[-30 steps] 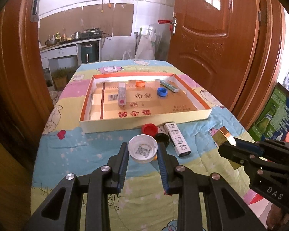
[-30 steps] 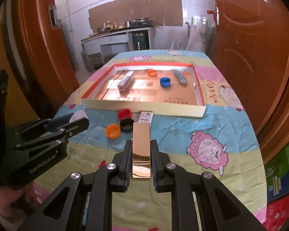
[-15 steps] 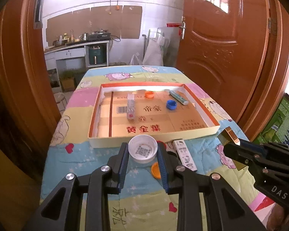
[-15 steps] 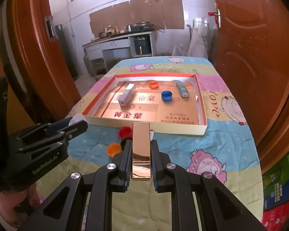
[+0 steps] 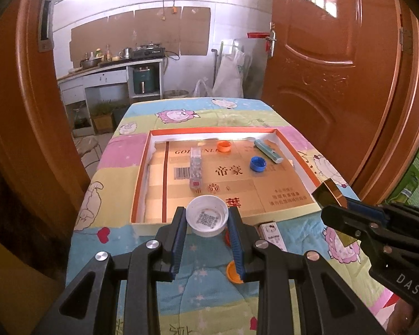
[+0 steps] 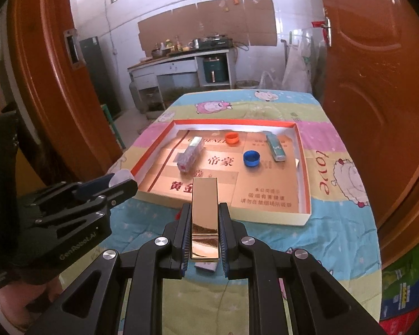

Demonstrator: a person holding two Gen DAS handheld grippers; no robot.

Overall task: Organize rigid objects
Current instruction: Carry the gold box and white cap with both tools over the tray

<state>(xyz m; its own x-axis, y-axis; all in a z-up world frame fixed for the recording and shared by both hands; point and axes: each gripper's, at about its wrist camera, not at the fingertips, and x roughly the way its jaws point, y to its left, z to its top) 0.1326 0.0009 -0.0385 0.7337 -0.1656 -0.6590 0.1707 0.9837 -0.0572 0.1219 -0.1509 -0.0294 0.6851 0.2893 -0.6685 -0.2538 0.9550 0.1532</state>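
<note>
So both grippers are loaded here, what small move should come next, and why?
Probably carry the left gripper a bit further forward over the box wall, then open. It is shut on the white cap, which sits about over the near wall, with bare cardboard just beyond. The right gripper, shut on the gold bar, looks short of the box, so it should follow.

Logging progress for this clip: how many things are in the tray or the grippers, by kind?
Caps: 3 (orange cap, blue cap, white cap)
Slim boxes: 3 (patterned box, teal box, gold box)
Total: 6
</note>
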